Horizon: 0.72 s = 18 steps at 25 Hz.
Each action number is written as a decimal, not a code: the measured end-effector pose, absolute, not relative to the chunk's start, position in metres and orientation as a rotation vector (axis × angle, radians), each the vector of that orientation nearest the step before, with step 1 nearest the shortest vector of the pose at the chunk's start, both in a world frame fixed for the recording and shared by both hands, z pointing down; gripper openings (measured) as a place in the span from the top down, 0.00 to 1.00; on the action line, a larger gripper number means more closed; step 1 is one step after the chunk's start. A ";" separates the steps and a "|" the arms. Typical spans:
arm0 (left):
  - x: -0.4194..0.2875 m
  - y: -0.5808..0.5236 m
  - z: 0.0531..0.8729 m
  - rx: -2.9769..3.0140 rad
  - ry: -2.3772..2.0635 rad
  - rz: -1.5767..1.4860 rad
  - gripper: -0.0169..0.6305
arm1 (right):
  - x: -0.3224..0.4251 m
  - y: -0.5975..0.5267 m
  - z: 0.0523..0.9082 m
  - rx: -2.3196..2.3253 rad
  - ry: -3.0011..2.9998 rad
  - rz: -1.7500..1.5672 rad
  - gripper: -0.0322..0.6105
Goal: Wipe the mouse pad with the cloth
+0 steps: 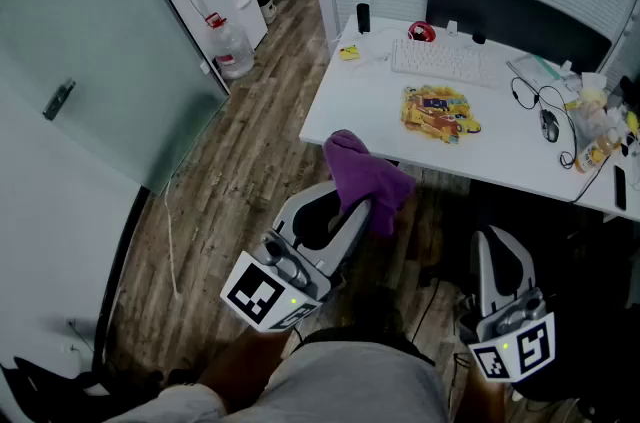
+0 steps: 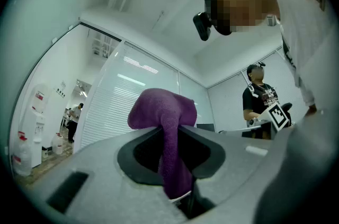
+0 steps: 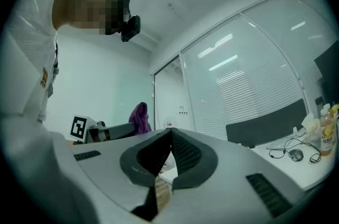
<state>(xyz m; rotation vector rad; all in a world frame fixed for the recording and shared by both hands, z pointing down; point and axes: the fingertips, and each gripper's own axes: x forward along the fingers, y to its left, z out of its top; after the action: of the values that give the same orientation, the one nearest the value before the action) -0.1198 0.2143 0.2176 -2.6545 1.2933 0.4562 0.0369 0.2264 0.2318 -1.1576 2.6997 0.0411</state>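
A purple cloth (image 1: 365, 173) hangs bunched from my left gripper (image 1: 356, 203), which is shut on it just in front of the white desk (image 1: 350, 101). In the left gripper view the cloth (image 2: 165, 112) runs down between the closed jaws and bulges over their tips. The mouse pad (image 1: 438, 112), a yellow and orange printed sheet, lies flat on the desk below the keyboard, beyond the cloth. My right gripper (image 1: 497, 239) is low at the right, shut and empty; its pads (image 3: 183, 154) meet with nothing between them. The cloth (image 3: 140, 116) also shows from the right gripper view.
On the desk are a white keyboard (image 1: 440, 61), a wired mouse (image 1: 549, 124), bottles (image 1: 600, 147) at the right and a dark monitor (image 1: 515, 14). Water jugs (image 1: 230, 47) stand by the glass wall. Another person (image 2: 259, 100) stands in the background.
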 end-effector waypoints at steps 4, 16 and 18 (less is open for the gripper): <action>-0.122 0.214 0.218 -2.658 1.299 0.453 0.85 | 0.035 0.226 0.232 -1.159 2.706 0.049 0.93; -0.137 0.210 0.219 -2.663 1.299 0.474 0.85 | 0.025 0.224 0.229 -1.174 2.675 0.047 0.93; -0.141 0.207 0.220 -2.666 1.291 0.480 0.85 | 0.022 0.223 0.230 -1.187 2.672 0.051 0.93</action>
<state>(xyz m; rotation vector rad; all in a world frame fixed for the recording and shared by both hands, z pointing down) -0.1415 0.2075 0.2200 -2.6660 1.2911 0.4799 0.0224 0.2229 0.2297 -1.1874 2.6724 0.0505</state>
